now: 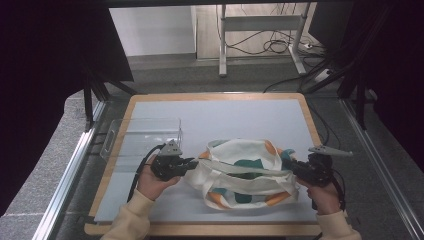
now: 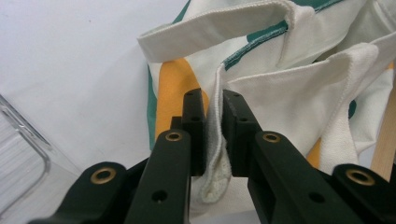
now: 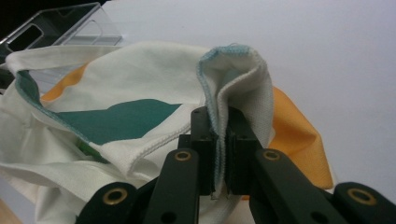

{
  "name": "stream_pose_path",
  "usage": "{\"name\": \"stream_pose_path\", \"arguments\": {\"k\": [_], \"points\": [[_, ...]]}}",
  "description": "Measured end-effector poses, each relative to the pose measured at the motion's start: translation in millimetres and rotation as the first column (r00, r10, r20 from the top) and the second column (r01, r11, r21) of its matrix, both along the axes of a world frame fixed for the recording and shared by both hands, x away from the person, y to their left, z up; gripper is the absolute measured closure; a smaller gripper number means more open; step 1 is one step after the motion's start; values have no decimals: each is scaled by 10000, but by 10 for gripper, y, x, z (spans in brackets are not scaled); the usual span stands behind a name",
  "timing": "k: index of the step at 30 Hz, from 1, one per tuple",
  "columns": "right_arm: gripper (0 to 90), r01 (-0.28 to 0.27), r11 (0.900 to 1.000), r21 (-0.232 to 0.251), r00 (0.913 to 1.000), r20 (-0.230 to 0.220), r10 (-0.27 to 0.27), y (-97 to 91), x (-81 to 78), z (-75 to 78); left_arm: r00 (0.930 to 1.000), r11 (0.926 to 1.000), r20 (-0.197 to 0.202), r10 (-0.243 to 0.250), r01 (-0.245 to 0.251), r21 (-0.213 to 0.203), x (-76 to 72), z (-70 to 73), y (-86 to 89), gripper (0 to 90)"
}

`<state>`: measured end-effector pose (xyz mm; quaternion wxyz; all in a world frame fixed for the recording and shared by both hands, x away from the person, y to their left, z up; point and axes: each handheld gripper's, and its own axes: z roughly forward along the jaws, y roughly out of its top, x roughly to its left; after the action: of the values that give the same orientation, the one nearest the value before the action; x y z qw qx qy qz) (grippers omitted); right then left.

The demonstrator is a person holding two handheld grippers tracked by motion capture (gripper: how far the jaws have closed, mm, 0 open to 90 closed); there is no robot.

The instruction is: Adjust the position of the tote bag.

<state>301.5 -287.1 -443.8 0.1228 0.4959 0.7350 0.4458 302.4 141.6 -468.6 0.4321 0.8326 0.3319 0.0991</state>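
I hold the cream canvas tote bag with green and orange patches stretched over the tabletop; left gripper and right gripper jaws each clamped on its rim.

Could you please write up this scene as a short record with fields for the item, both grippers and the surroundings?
item: cloth tote bag, cream with green and orange patches, lying crumpled on the grey mat
left gripper: shut on the bag's left edge
right gripper: shut on a fold at the bag's right edge
nearby: clear plastic tray, left of the bag
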Motion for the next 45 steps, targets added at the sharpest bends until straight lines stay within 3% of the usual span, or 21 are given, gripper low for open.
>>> {"name": "stream_pose_path", "arguments": {"k": [8, 10, 11, 16, 22, 27, 30, 33, 38, 45], "points": [[799, 165, 9998, -110, 9999, -48, -166, -8, 33, -75, 9999, 10000, -96, -66, 66, 2, 2, -32, 1, 793], [707, 302, 9995, -114, 9994, 140, -301, -26, 25, -63, 9999, 9999, -35, -142, 142, -91, -15, -15, 27, 759], [707, 302, 9995, -114, 9994, 140, -301, -26, 25, -63, 9999, 9997, -10, -159, 158, -170, -26, 1, 47, 759], [499, 431, 9989, 160, 9986, 302, -436, -59, 24, -19, 9993, 9970, 316, -181, 204, -745, -107, 137, 149, 577], [331, 719, 9974, 55, 9973, 170, -720, -50, 3, 66, 9979, 9980, 634, -101, 141, -624, -177, 229, 143, 458], [257, 1320, 9912, 37, 9904, 417, -1321, -132, -21, 168, 9982, 9988, 599, -20, 50, -496, -164, 219, 146, 395], [233, 1418, 9899, 75, 9878, 645, -1419, -169, -33, 225, 9980, 9985, 635, -16, 51, -550, -165, 223, 153, 385], [227, 1081, 9941, 63, 9898, 923, -1083, -149, -49, 274, 9977, 9978, 667, 94, -50, -658, -160, 234, 154, 375], [194, 527, 9971, -542, 9903, 1317, -452, 2, -51, 337, 9979, 9981, 645, 107, -67, -619, -143, 230, 136, 357], [195, -216, 9986, -493, 9842, 1746, 299, 183, -49, 426, 9973, 9979, 730, 109, -62, -643, -141, 255, 133, 357]]}}
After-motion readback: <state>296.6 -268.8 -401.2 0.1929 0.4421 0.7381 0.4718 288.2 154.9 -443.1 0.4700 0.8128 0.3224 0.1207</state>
